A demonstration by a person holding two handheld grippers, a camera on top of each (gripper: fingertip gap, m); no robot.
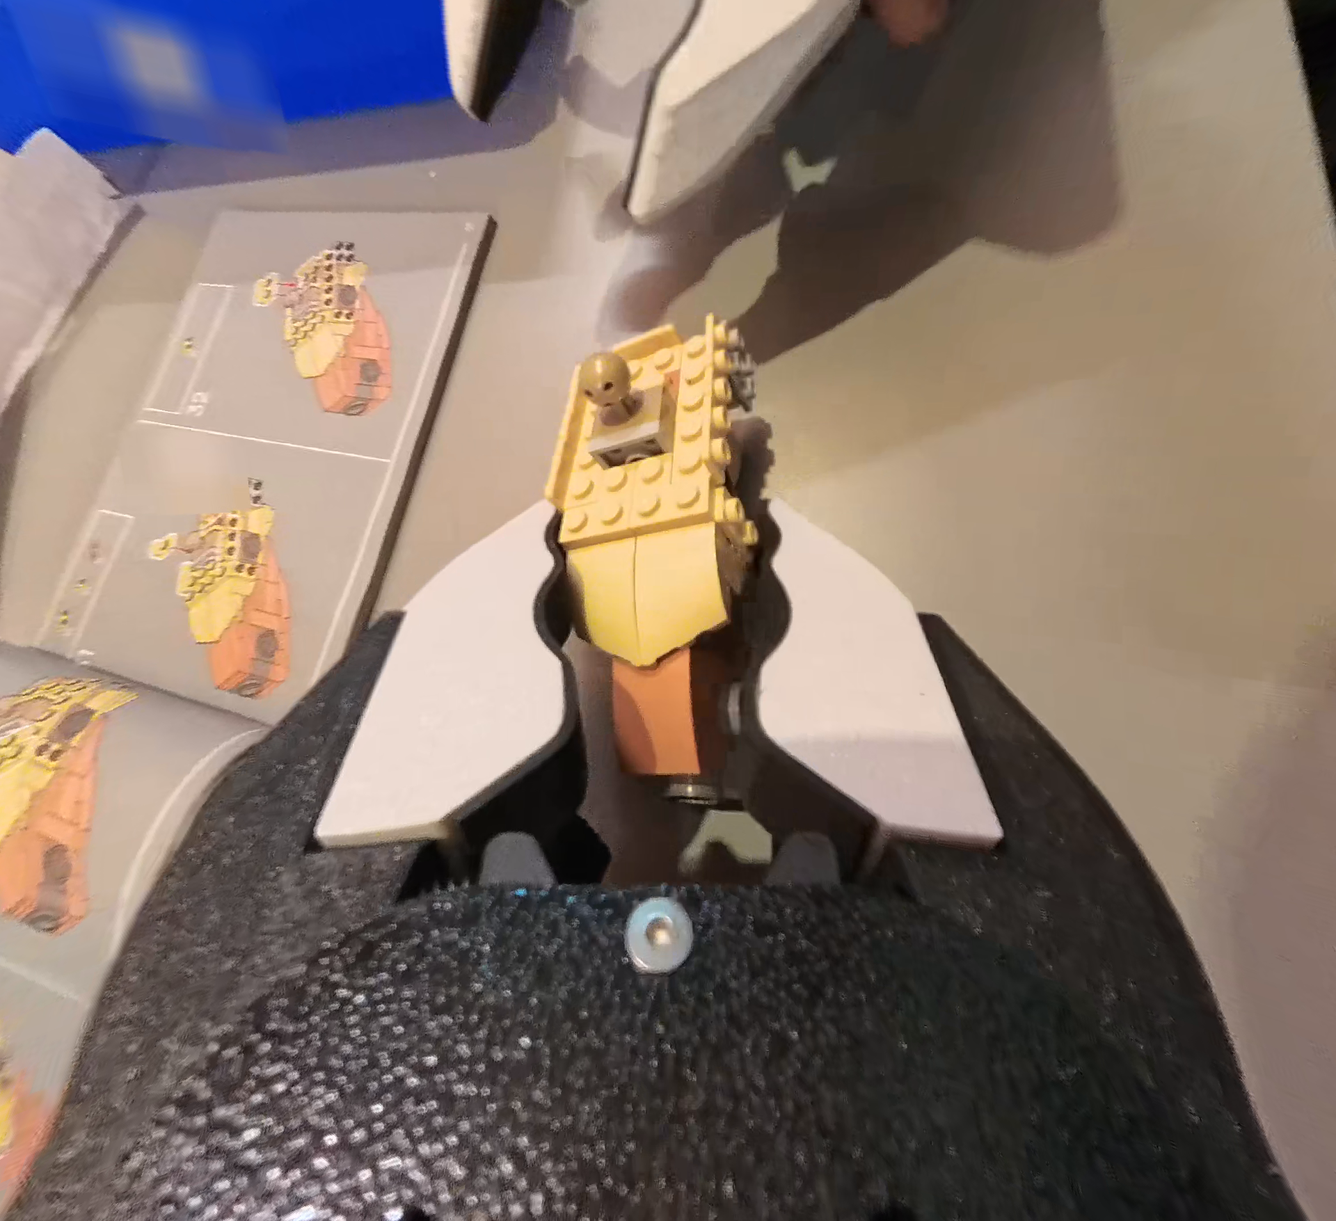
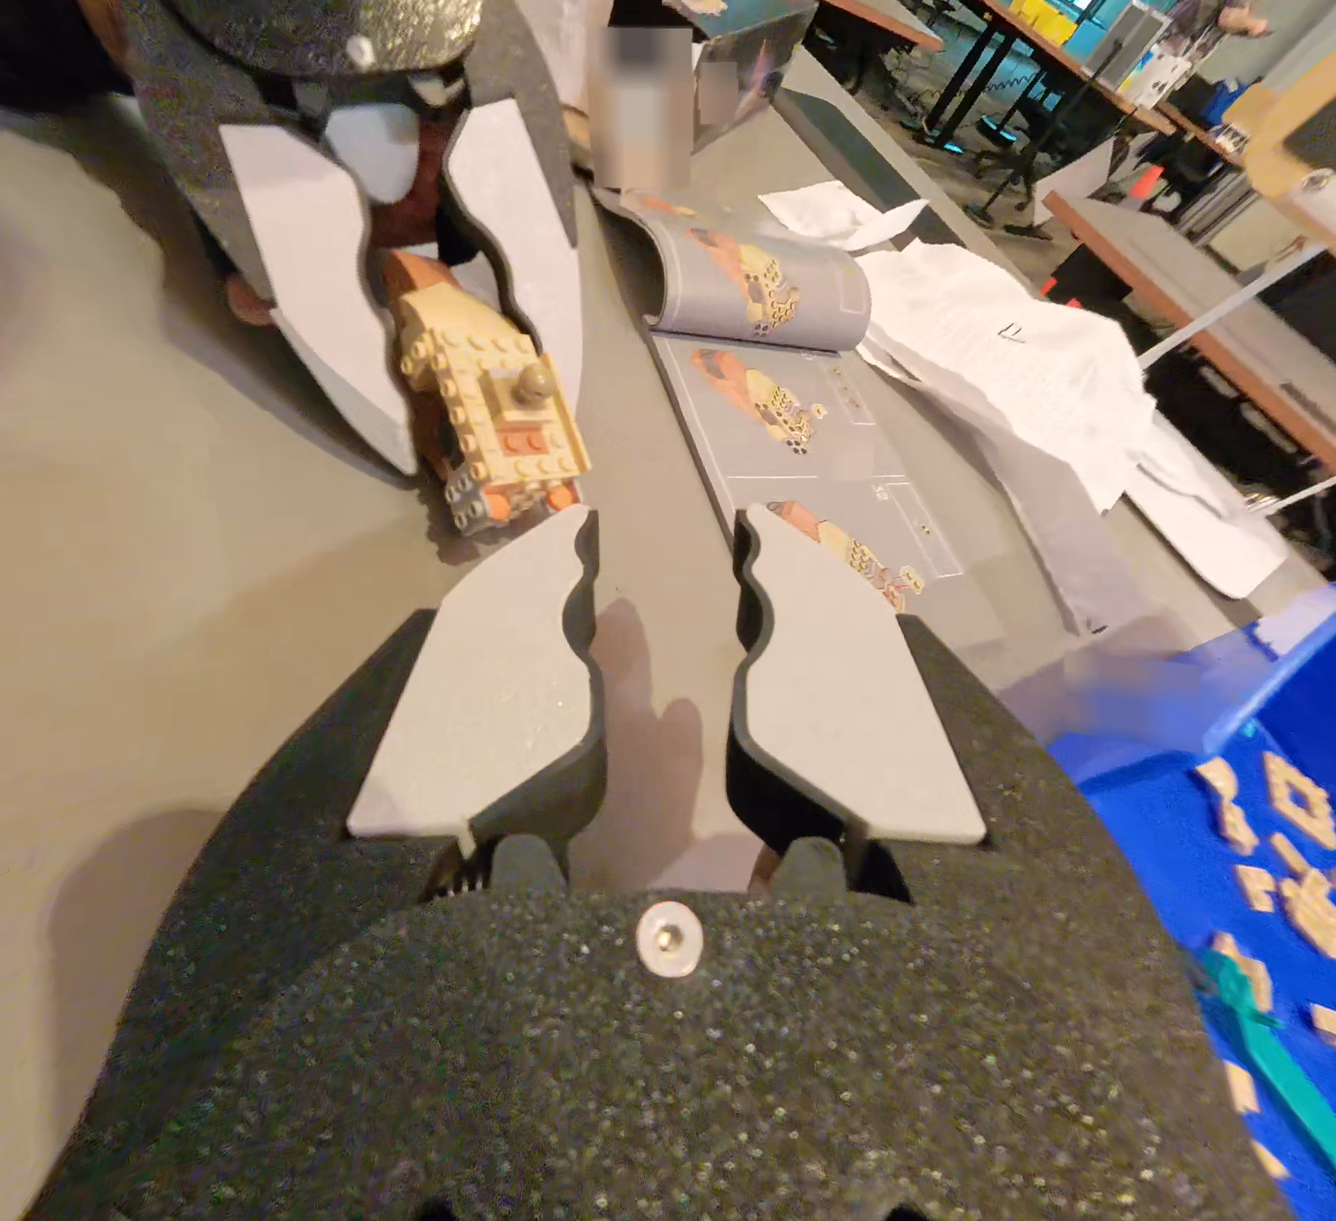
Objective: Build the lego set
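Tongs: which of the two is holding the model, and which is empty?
The left tongs grip the tan and orange model, its orange end between their fingers. The right tongs are open with nothing between them, just short of the model's studded end.

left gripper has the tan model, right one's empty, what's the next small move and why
Probably swing the right gripper to the blue tray for a loose tan piece. Its fingers are open and hold nothing, while the left gripper already clamps the lego model steady on the table, and the instruction booklet lies open beside it.
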